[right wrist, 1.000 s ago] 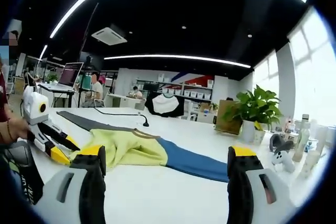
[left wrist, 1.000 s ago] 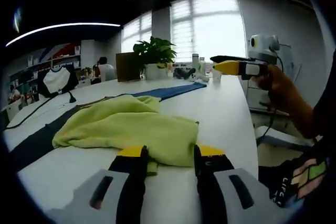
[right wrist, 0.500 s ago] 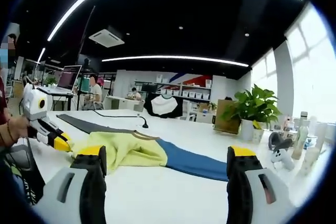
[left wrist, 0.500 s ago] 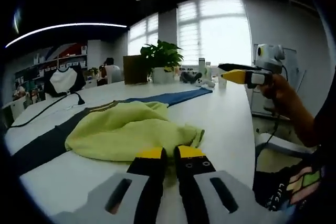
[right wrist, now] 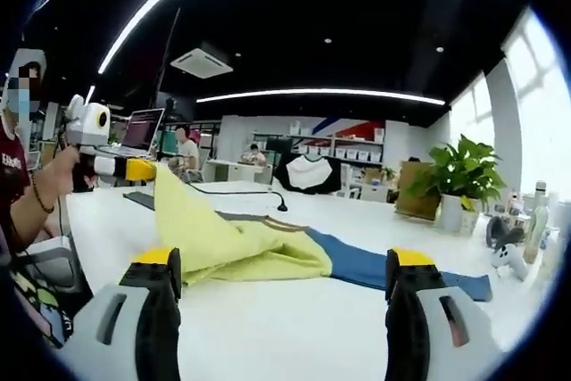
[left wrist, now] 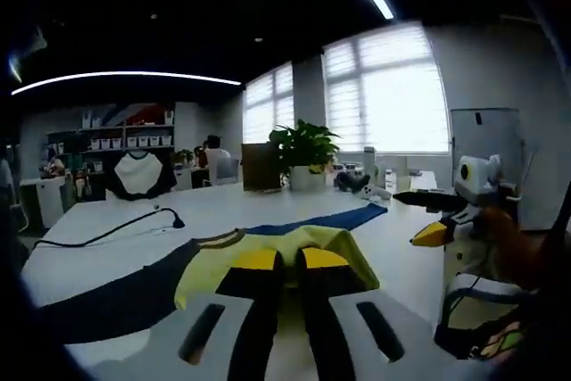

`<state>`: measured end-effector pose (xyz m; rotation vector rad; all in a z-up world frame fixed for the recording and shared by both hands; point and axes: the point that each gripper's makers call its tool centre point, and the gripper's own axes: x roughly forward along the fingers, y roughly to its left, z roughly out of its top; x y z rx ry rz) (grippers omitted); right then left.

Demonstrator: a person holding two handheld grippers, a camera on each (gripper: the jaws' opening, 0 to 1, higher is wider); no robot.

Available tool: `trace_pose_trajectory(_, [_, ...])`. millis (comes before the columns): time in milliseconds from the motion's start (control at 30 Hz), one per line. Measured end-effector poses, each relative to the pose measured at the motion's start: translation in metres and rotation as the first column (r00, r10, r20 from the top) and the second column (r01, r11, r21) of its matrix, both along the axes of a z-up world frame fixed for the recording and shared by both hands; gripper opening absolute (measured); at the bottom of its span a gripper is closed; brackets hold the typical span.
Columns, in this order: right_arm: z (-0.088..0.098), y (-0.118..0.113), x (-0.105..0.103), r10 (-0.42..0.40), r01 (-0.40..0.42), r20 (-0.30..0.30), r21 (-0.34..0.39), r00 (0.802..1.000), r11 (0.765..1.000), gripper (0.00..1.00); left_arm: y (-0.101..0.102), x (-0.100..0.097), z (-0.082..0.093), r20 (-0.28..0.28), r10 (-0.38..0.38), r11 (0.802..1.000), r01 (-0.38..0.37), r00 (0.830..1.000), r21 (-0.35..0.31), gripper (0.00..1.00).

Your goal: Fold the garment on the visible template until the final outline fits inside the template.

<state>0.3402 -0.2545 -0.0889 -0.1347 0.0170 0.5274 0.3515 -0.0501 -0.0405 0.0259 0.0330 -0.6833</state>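
Observation:
My left gripper (left wrist: 281,260) is shut on an edge of the yellow-green garment (left wrist: 357,260) and holds that edge above the white table (left wrist: 107,220). In the right gripper view the left gripper (right wrist: 150,169) shows at the far left, with the garment (right wrist: 232,243) hanging from it in a raised flap. Under the garment lies a long strip, dark (left wrist: 107,296) at one end and blue (right wrist: 375,265) at the other. My right gripper (right wrist: 283,260) is open, nothing between its jaws, hovering over the table's near side. It also shows as the right gripper (left wrist: 408,218), held by a hand.
A potted plant (left wrist: 303,144) and bottles stand at the table's far end. A black cable (left wrist: 116,229) runs across the table beyond the strip. A laptop (right wrist: 143,131), seated people and a black-and-white shirt (right wrist: 308,171) are in the background.
My left gripper closed on the garment's near edge and lifted it off the table. The right gripper stayed open and moved little.

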Motion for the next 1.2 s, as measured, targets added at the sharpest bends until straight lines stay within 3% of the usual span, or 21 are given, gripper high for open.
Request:
trace_pose_trajectory(167, [-0.015,0.038,-0.006,0.079,-0.079,-0.054,0.003,0.995,0.997,0.96,0.009,0.004,0.019,0.008,0.026,0.999,-0.026,1.0,-0.028,0.07])
trace_pose_trajectory(300, [-0.035,0.078,-0.017,0.18,-0.186,-0.121,-0.036,0.976,0.982,0.9,0.011,0.009,0.028,0.002,0.037,0.999,-0.037,0.999,-0.022,0.08])
trace_pose_trajectory(467, [-0.049,0.111,-0.021,0.229,-0.24,-0.179,-0.039,0.957,0.97,0.76,0.021,0.02,0.045,0.016,0.07,0.997,-0.069,0.997,-0.029,0.08])
trace_pose_trajectory(567, [-0.057,0.12,-0.016,0.227,-0.245,-0.212,-0.064,0.951,0.967,0.71,0.029,0.03,0.051,0.039,0.098,0.995,-0.098,0.994,-0.01,0.08])
trace_pose_trajectory(767, [-0.065,0.141,-0.013,0.263,-0.289,-0.258,-0.067,0.93,0.955,0.54,0.041,0.045,0.059,0.036,0.132,0.991,-0.132,0.991,-0.001,0.08])
trace_pose_trajectory(867, [-0.072,0.148,-0.014,0.277,-0.307,-0.307,-0.052,0.911,0.95,0.5,0.05,0.053,0.06,0.012,0.156,0.987,-0.156,0.988,-0.025,0.08])
trace_pose_trajectory(1100, [-0.081,0.153,-0.001,0.25,-0.303,-0.348,-0.107,0.904,0.947,0.43,0.074,0.064,0.058,-0.016,0.224,0.972,-0.225,0.974,-0.063,0.08])
trace_pose_trajectory(1200, [-0.081,0.157,0.001,0.253,-0.313,-0.348,-0.129,0.903,0.941,0.38,0.079,0.066,0.06,0.0,0.238,0.97,-0.237,0.971,-0.052,0.08])
